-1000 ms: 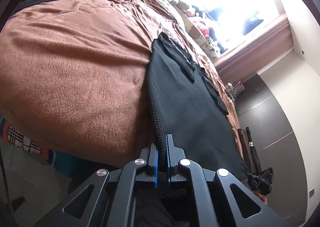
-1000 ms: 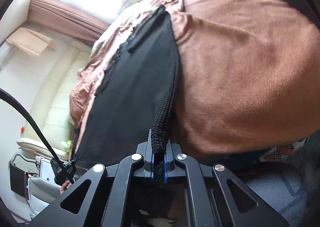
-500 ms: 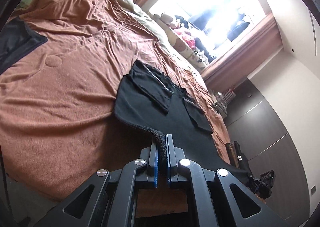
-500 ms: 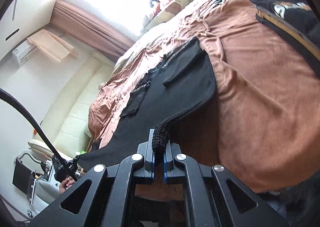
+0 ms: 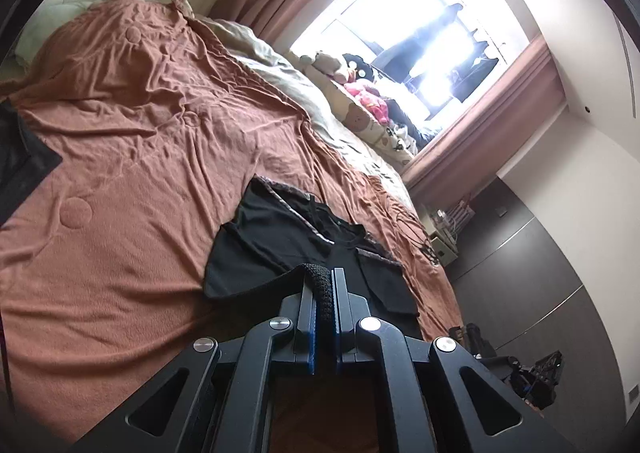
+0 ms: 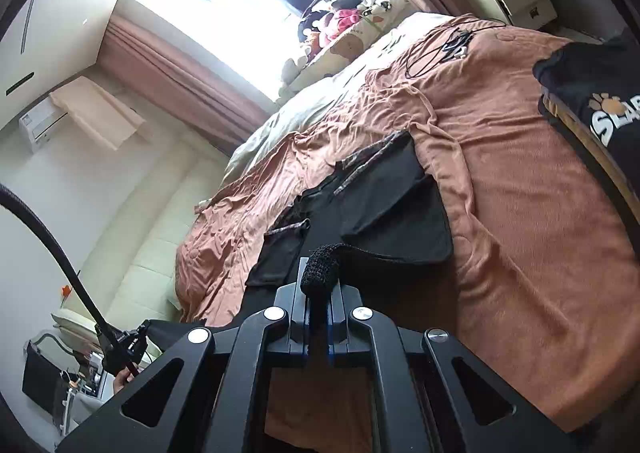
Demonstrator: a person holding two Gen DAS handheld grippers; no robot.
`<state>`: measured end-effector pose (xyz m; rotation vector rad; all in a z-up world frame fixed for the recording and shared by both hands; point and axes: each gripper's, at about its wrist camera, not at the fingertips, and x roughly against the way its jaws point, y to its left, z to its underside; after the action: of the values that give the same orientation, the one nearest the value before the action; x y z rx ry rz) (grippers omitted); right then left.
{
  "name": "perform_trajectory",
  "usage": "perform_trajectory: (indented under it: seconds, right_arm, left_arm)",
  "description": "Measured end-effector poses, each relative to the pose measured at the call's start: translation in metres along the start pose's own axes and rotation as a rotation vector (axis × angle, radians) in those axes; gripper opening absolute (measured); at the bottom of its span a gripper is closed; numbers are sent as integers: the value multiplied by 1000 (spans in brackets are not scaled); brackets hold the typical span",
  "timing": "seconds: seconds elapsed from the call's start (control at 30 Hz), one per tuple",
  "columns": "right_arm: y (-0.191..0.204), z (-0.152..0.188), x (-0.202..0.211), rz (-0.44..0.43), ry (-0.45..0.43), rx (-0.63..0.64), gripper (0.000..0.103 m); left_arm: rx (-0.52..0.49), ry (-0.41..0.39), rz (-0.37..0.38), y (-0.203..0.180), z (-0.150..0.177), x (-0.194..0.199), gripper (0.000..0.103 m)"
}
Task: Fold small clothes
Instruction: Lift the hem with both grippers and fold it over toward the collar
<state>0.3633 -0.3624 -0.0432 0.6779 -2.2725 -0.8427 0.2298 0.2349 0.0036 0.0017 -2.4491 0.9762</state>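
- Both grippers have risen since a sec ago, taking the hem of the black garment [image 5: 276, 253] w/ them: earlier the cloth hung over the bed edge and filled the views, now its near half is lifted clear and the far half lies flat on the bed [image 5: 132, 157].
- Left gripper [image 5: 325, 285]: jaws nearly closed, pinching the ribbed black hem at one bottom corner.
- Right gripper [image 6: 318, 289]: same, jaws clamped on the knit hem at the other corner; a bunched bit pokes up above the fingertips.
- Why held so, prob.: one corner per gripper keeps the hem taut and level, so the bottom can be carried over toward the collar end for a clean crosswise fold.
- Garment sits mid-bed on the brown blanket, sleeves already tucked in over the body, patterned trim at the collar end — so the lengthwise folds look done, bottom-to-top fold is the step in hand.
- Writing: another dark garment [image 6: 600, 93] at the bed's right edge shows white letters "SLA…" w/ an orange paw-like mark; rest is cut off.
- Plush toys [image 5: 360, 93] by the window, bear print on the cushion; no legible brand.
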Motion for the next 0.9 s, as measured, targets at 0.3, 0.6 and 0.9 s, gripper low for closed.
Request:
perform_trajectory:
  seconds: [0.3,0.6,0.9]
  right_arm:
    - [8,-48,-45,22,-11,26,2]
    - [8,-101,-111,71,-5,50,2]
    - [-2,-143,-194,133,35,58,2]
  left_arm:
    - [-26,-21,-27,-20,-52,-40,6]
    - [-59,-8,-93,-22,-96,-110,6]
    - [-92,30,-216,-2,-131,-193,6]
